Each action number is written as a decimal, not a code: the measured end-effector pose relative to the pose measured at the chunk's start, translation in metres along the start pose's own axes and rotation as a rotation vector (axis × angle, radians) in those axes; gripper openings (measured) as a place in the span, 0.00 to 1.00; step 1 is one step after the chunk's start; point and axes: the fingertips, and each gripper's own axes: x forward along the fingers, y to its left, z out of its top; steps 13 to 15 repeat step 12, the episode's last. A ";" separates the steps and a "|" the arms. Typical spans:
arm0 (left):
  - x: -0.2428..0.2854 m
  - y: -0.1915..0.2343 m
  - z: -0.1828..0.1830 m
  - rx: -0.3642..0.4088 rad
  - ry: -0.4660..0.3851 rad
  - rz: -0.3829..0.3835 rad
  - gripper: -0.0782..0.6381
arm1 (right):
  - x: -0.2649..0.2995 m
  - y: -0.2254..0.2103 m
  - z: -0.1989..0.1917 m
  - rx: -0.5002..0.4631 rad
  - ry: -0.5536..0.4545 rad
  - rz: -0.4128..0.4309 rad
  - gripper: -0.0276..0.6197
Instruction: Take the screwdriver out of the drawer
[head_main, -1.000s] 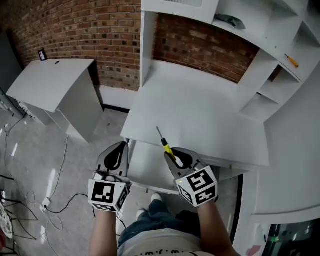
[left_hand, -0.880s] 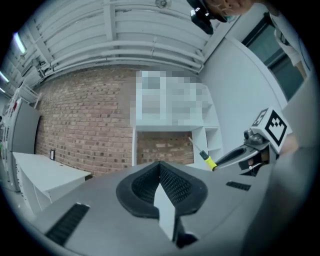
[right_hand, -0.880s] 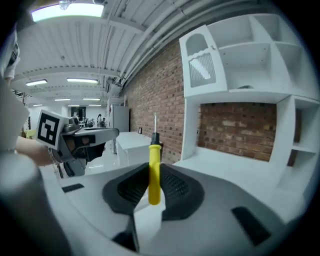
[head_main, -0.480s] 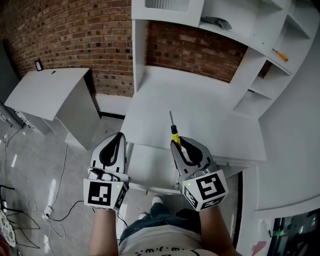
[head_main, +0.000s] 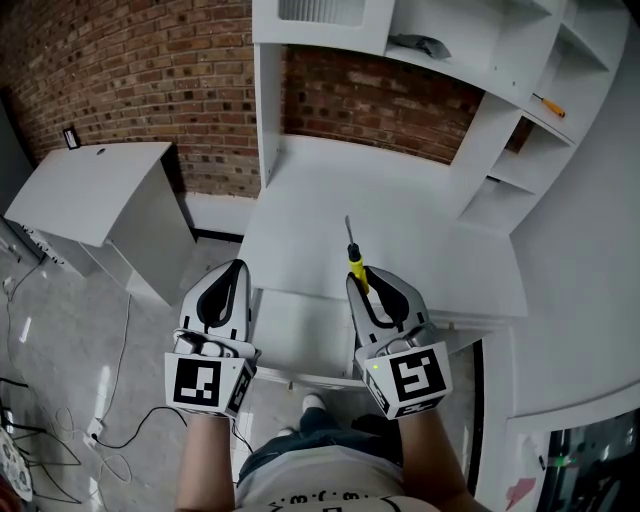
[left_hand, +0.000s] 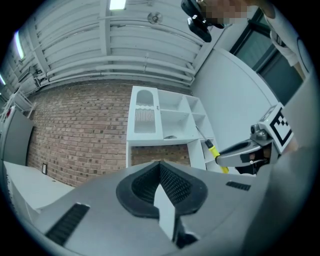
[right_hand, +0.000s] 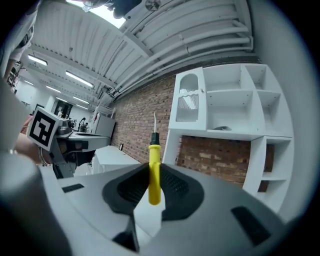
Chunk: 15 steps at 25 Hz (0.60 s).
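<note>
Screwdriver (head_main: 354, 263), yellow-handled, was pinched by its handle in the right gripper (head_main: 367, 279) at centre frame, shaft pointing toward the top, over the white surface (head_main: 420, 235). Left gripper (head_main: 232, 268), lower left, had jaws pressed together, empty, beside the open drawer (head_main: 300, 335).

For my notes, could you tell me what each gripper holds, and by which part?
Right gripper holds the screwdriver by its yellow handle; left gripper holds nothing.

Bright ceiling strip lights (right_hand: 80, 79) — soft shadows, fisheye warp, dark corners
</note>
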 end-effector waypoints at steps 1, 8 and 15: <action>0.000 0.000 0.001 0.001 -0.002 -0.002 0.13 | 0.000 0.000 0.001 -0.006 -0.005 -0.002 0.15; 0.001 -0.001 0.005 0.020 -0.005 -0.015 0.13 | -0.001 0.004 0.008 -0.040 -0.039 -0.005 0.15; 0.001 -0.004 0.003 0.029 0.001 -0.021 0.13 | -0.002 0.004 0.011 -0.050 -0.046 -0.004 0.15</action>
